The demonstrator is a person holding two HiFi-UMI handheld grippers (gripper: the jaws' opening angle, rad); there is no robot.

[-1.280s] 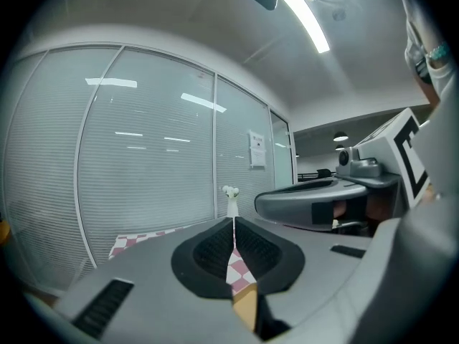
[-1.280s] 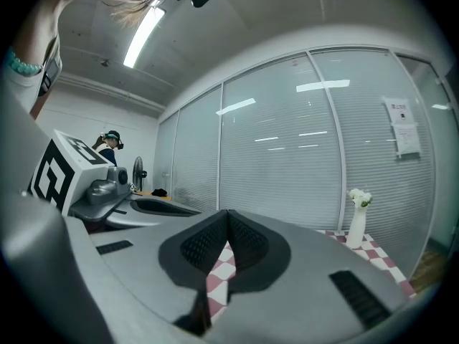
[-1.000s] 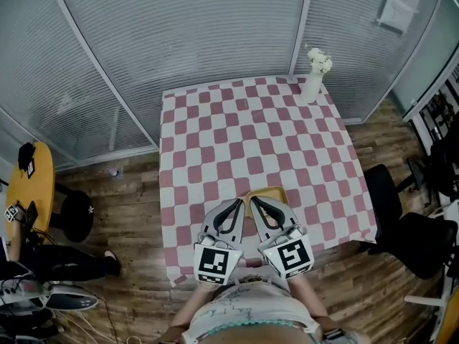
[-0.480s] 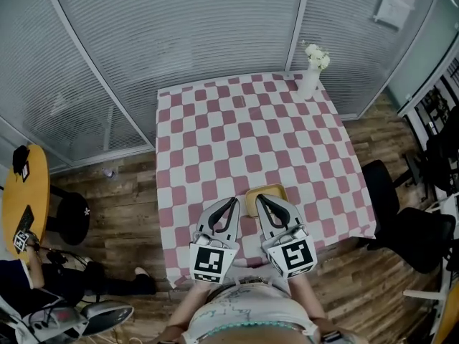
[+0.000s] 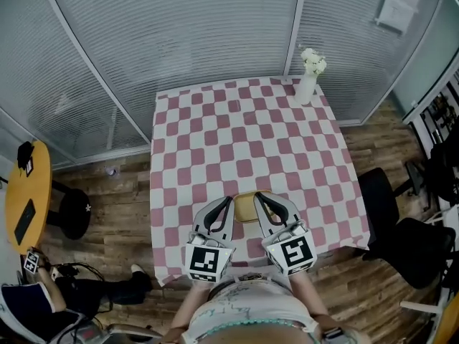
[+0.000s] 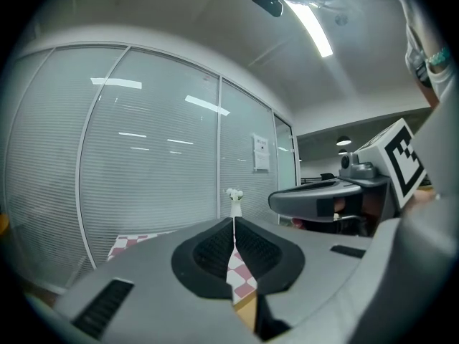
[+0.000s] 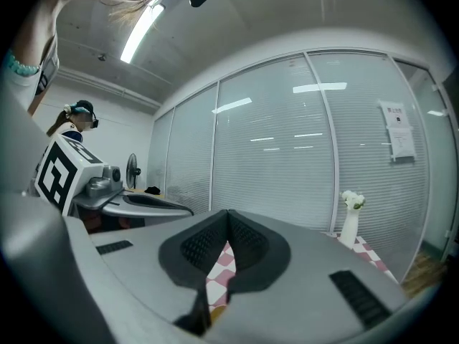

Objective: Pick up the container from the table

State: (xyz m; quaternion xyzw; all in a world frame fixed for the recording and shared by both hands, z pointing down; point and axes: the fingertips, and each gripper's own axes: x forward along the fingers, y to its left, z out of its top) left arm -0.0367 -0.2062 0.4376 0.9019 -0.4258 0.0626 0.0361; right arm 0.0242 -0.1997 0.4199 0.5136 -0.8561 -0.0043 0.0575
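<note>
The container [image 5: 245,206] is a shallow yellow box on the pink-and-white checkered table [image 5: 237,135], close to the front edge. My left gripper [image 5: 229,200] hovers at its left side and my right gripper [image 5: 257,196] at its right side, both shut with nothing between the jaws. The grippers hide part of the box. In the left gripper view the shut left gripper [image 6: 234,221] leaves only a yellow sliver of the container [image 6: 246,310] showing below the tips. The right gripper view shows the shut right gripper [image 7: 228,213] above a similar sliver of the container [image 7: 215,312].
A white vase with flowers [image 5: 306,88] stands at the table's far right corner. A black office chair [image 5: 391,213] is to the right of the table. A round yellow table [image 5: 25,199], a black stool [image 5: 72,213] and a seated person [image 5: 43,299] are at the left.
The head view has shifted, and the container now shows between the two gripper tips rather than mostly beyond the right one. Both grippers stay shut.
</note>
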